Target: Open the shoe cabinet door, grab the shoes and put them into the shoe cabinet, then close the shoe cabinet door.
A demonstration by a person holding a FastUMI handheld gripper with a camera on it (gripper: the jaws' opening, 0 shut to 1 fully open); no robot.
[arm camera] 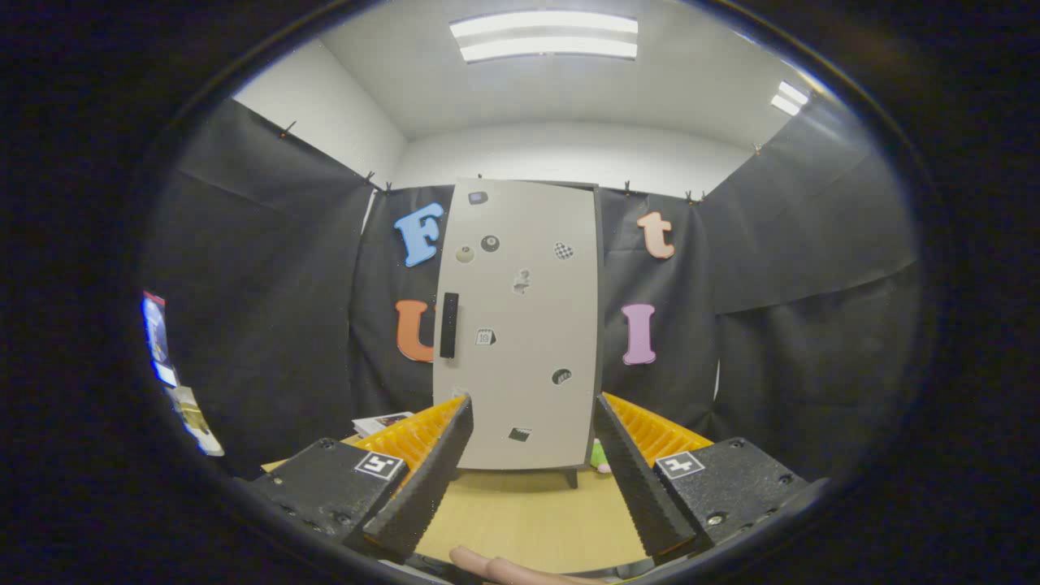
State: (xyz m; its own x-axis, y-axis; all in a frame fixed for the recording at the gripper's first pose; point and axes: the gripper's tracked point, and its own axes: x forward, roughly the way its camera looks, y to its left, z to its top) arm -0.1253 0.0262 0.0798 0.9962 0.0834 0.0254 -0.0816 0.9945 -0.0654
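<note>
Beyond the fingers, on the far side of a wooden tabletop (528,508), stands the shoe cabinet (520,325), upright on short legs, its pale door shut and facing the camera; a dark vertical handle (448,325) sits near the door's left edge, and small stickers are scattered over the panel, too small to make out; the gripper (532,435) is held level and aimed squarely at the door, its two fingers spread wide with nothing between them, well short of the cabinet; a fingertip (487,566) of the person shows at the bottom, between the fingers, the hand itself cut off; a small green and pink object (600,457) peeks out beside the cabinet's right foot, mostly hidden by the right finger; some printed papers (382,422) lie behind the left finger, partly covered.
</note>
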